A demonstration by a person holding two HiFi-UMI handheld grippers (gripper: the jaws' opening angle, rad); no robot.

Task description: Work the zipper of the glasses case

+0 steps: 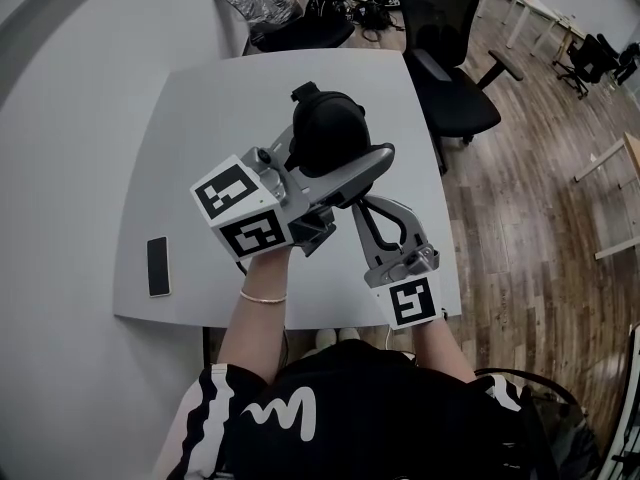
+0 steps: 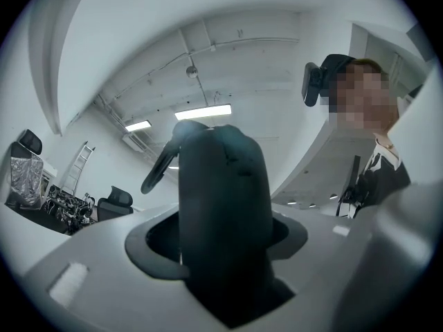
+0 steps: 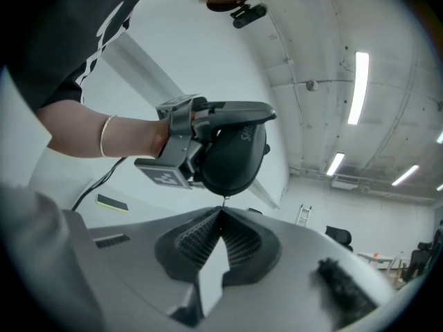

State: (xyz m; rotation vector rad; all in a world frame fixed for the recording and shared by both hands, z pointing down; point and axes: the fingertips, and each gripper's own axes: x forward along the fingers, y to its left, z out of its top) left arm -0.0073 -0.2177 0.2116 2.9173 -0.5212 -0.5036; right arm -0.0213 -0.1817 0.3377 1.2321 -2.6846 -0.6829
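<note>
Glasses case (image 1: 328, 133), black and rounded, is held up in the air above the grey table (image 1: 200, 118), clear of its top, with a dark loop hanging off one end. Left gripper (image 2: 221, 247) has its jaws partly open and clamped on both sides of the case body; right gripper (image 3: 221, 216) sits just beside and below it, jaw tips pinched together on the small zipper pull (image 3: 223, 200) at the case's lower edge. Phone (image 1: 158, 265) lies flat near the table's left edge, well apart from both grippers
</note>
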